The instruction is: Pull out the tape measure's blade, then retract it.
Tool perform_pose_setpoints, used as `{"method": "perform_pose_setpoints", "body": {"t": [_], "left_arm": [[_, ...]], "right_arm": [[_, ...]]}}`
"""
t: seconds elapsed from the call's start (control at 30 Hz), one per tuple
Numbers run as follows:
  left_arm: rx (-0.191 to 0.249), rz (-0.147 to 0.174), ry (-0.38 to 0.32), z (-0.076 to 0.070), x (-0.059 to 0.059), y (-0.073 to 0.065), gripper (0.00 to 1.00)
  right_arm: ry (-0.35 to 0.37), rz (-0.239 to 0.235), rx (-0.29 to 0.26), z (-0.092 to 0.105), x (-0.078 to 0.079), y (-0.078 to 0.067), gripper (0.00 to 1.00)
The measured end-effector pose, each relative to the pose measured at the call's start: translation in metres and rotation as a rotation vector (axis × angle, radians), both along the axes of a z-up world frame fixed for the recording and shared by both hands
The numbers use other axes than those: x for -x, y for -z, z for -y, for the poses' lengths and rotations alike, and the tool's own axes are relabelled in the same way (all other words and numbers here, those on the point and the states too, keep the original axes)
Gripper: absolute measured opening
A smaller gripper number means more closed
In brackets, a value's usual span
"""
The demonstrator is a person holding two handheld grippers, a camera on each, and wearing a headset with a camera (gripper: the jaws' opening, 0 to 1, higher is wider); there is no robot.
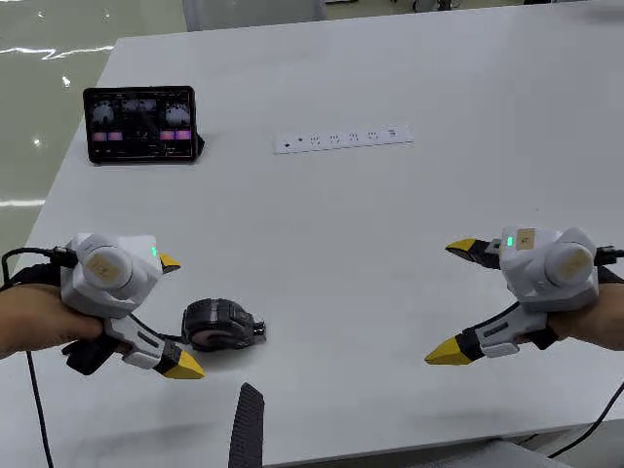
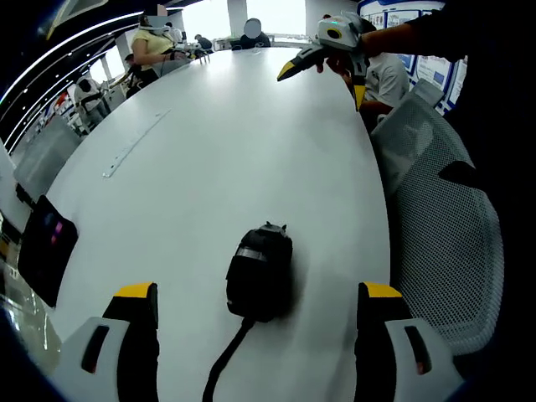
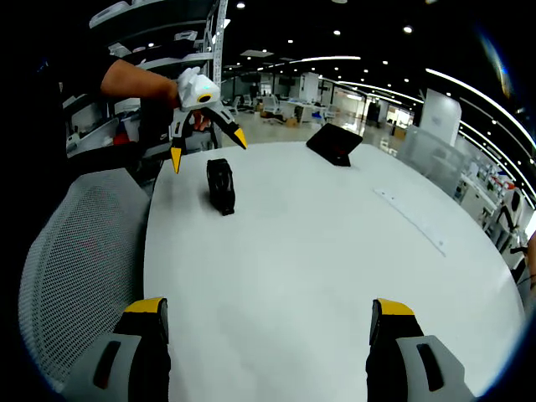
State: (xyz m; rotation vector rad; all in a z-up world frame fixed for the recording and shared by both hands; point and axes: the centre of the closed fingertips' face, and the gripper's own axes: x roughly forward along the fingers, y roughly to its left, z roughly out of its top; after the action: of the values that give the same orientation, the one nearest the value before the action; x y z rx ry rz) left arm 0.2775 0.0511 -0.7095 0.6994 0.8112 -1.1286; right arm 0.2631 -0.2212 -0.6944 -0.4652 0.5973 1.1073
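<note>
A black tape measure (image 1: 219, 325) lies on the white table (image 1: 351, 224) near its front edge, with its blade inside. My left gripper (image 1: 177, 314) stands open just left of it, yellow fingertips on either side and apart from the case. In the left gripper view the tape measure (image 2: 260, 272) sits between the spread tips of the left gripper (image 2: 258, 293), its black strap trailing toward the camera. My right gripper (image 1: 451, 299) hangs open far to the right with nothing between its fingers. The right gripper view has the tape measure (image 3: 220, 186) far off, the left gripper (image 3: 208, 152) over it.
A tablet (image 1: 141, 124) stands at the back left and a white power strip (image 1: 341, 139) lies mid-table. A mesh chair (image 2: 444, 251) stands against the near table edge, its black back (image 1: 247, 427) below the tape measure. People sit at the far end.
</note>
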Motion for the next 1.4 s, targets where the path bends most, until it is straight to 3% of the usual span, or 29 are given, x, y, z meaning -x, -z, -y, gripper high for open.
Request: {"method": "perform_pose_setpoints", "body": {"t": [0.2, 0.53, 0.6, 0.7, 0.87, 1.07, 1.17, 1.2, 1.4], "left_arm": [[-0.023, -0.010, 0.026, 0.007, -0.007, 0.005, 0.94], [-0.059, -0.029, 0.068, 0.018, -0.008, 0.017, 0.83], [-0.088, -0.027, 0.088, 0.017, -0.007, 0.022, 0.77], [-0.094, -0.028, 0.095, 0.019, -0.008, 0.026, 0.70], [-0.095, -0.056, 0.101, 0.024, -0.003, 0.029, 0.60], [-0.104, -0.075, 0.119, 0.025, -0.001, 0.035, 0.42], [-0.114, -0.066, 0.118, 0.026, -0.003, 0.038, 0.39], [-0.125, -0.048, 0.117, 0.024, -0.007, 0.038, 0.36], [-0.125, -0.052, 0.131, 0.023, -0.008, 0.039, 0.33]], "right_arm": [[-0.028, -0.008, -0.008, -0.012, -0.008, 0.004, 1.00], [-0.068, -0.019, -0.027, -0.040, -0.018, 0.007, 1.00], [-0.075, -0.021, -0.032, -0.046, -0.019, 0.007, 1.00], [-0.082, -0.024, -0.035, -0.053, -0.020, 0.007, 1.00], [-0.098, -0.031, -0.034, -0.062, -0.021, 0.012, 0.99], [-0.114, -0.040, -0.034, -0.074, -0.023, 0.018, 0.99], [-0.123, -0.030, -0.034, -0.082, -0.026, 0.019, 0.99], [-0.128, -0.034, -0.036, -0.086, -0.027, 0.019, 0.99], [-0.164, -0.036, -0.030, -0.101, -0.026, 0.022, 0.99]]}}
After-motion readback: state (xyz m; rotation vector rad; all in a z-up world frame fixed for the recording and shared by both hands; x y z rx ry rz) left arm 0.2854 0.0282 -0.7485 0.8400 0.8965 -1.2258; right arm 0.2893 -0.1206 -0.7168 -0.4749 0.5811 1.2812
